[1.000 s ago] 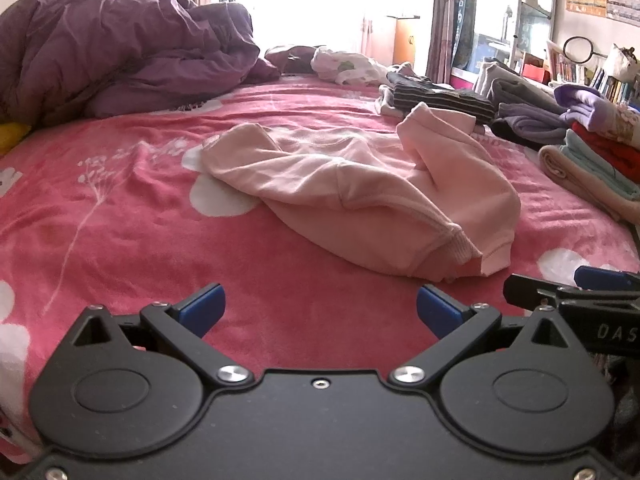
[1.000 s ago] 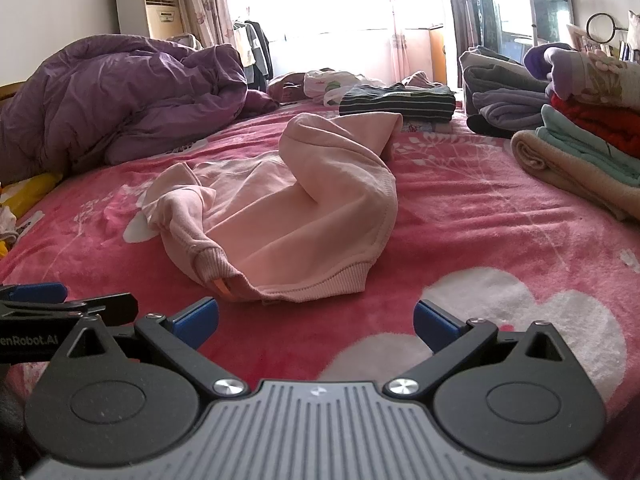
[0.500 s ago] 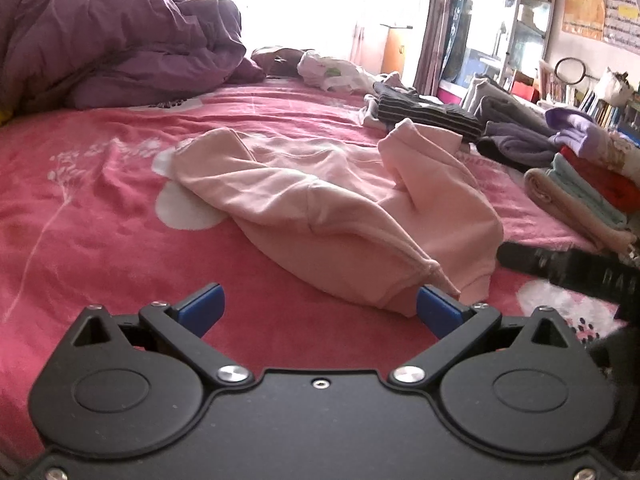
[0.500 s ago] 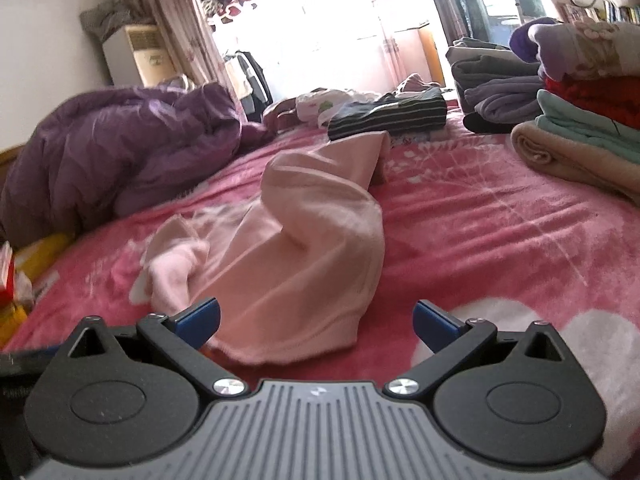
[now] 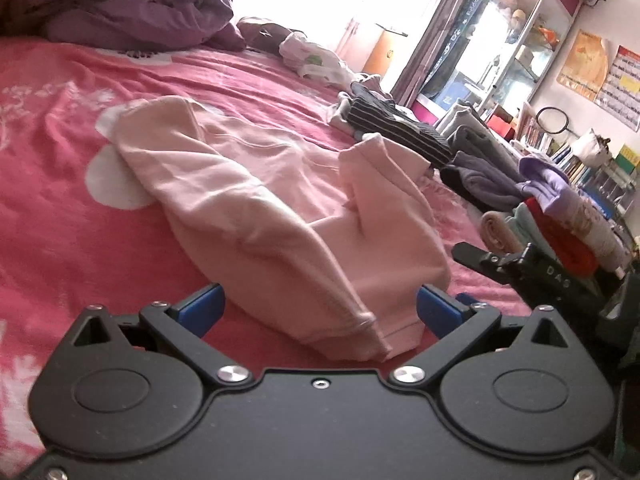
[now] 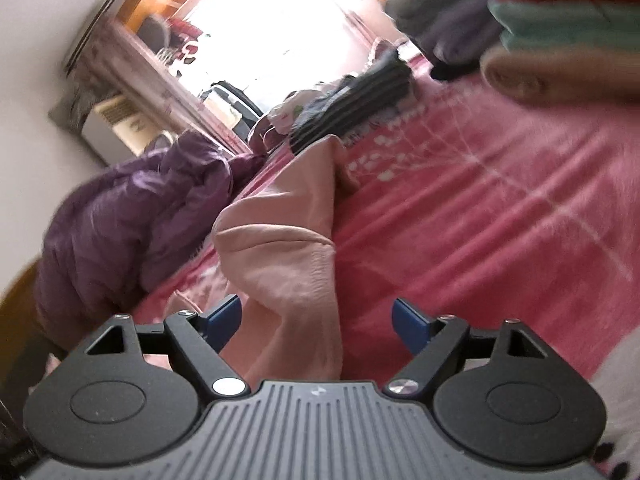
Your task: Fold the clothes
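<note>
One crumpled pale pink cotton sweatshirt (image 5: 280, 216) lies mid-bed on the pink floral bedsheet (image 5: 60, 200), ribbed hem end nearest the cameras. Left gripper (image 5: 318, 306) sits low and roughly level, jaws spread wide, blue pads either side of the hem, nothing pinched. Right gripper (image 6: 316, 318) is rolled hard to one side so the bed slants across its view; jaws wide too, sweatshirt edge (image 6: 292, 280) lying between the pads, not clamped; contact with the left pad cannot be told.

Left wrist view only: the right gripper's black finger (image 5: 496, 260) at the sweatshirt's right side, glass-front cabinet (image 5: 508, 48), wall posters (image 5: 600, 72), bookshelf. Right wrist view only: white air-conditioner unit (image 6: 116, 120), hanging clothes at the window; this view is motion-blurred.

Both views: one purple quilted duvet (image 5: 120, 4) heaped at the far end, one folded dark striped garment (image 5: 396, 128), one white crumpled garment (image 5: 312, 60), and a stack of folded clothes (image 5: 560, 216) along the bed's right edge — grey, lilac, red, mint, tan layers, exact count unclear.
</note>
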Available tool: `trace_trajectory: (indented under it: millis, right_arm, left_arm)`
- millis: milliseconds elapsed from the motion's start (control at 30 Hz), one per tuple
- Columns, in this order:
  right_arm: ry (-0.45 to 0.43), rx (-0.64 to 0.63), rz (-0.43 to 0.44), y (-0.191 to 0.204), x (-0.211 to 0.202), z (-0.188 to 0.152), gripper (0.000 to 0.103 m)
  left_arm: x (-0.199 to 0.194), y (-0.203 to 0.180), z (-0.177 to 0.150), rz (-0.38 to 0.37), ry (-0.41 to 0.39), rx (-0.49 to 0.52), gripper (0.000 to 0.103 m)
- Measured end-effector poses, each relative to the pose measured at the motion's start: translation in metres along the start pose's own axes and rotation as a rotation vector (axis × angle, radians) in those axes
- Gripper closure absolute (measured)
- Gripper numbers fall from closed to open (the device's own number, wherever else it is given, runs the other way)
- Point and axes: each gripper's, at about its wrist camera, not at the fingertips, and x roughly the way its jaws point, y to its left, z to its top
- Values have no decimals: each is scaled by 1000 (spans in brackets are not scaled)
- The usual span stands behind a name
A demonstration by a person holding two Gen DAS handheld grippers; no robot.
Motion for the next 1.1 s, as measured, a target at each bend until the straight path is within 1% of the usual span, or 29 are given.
trace_trajectory:
  millis: [67, 200, 300, 367, 400, 433, 467, 500, 533, 567, 600, 633, 667, 700, 733, 800, 900, 1033, 1100]
  right_arm:
    - [1, 39, 28, -6, 6, 2, 21]
    - [-3, 66, 39, -10, 14, 3, 21]
    - [1, 83, 46, -12, 20, 2, 22]
    - [4, 94, 51, -14, 24, 2, 24]
    - [2, 90, 52, -14, 24, 2, 24]
    - [-1, 86, 53, -13, 24, 2, 24]
    - [-3, 82, 54, -13, 24, 1, 24]
    - [-2, 85, 61, -14, 24, 1, 27]
    - [5, 91, 67, -15, 25, 1, 35]
    - [12, 96, 74, -17, 27, 1, 39]
    - [16, 101, 79, -18, 28, 0, 43]
    - [17, 109, 87, -20, 28, -1, 47]
    - [19, 113, 91, -20, 28, -1, 49]
    - [21, 115, 95, -20, 28, -2, 54]
    - [24, 114, 103, -18, 28, -3, 65]
    - [28, 101, 105, -15, 26, -4, 76]
    - [21, 91, 103, -11, 21, -7, 84]
    - [1, 124, 127, -7, 10, -13, 88]
    - [-7, 112, 136, -1, 3, -17, 89]
  left_arm:
    - [4, -4, 0, -2, 4, -8, 1]
    - [11, -12, -3, 11, 15, -3, 2]
    - [17, -11, -3, 14, 28, -27, 8]
    - [19, -9, -1, 8, 35, -57, 20]
    - [20, -6, -1, 5, 38, -74, 24]
    - [21, -4, 0, 2, 43, -91, 33]
    - [23, -1, 1, -1, 51, -107, 40]
    - [24, 3, 1, -4, 59, -127, 43]
    - [25, 6, 0, -8, 66, -150, 52]
    - [25, 10, -1, -10, 74, -168, 62]
    - [24, 13, -1, -11, 80, -177, 65]
    - [23, 15, -1, -13, 82, -182, 70]
    - [22, 18, -2, -14, 83, -187, 77]
    - [20, 20, -2, -16, 85, -191, 81]
    - [18, 23, -2, -17, 84, -194, 84]
    - [13, 28, -3, -16, 72, -195, 87]
    - [3, 35, -2, -5, 48, -199, 90]
    - [-13, 46, 1, -13, 15, -218, 92]
    - [-22, 52, 1, -7, 2, -232, 92]
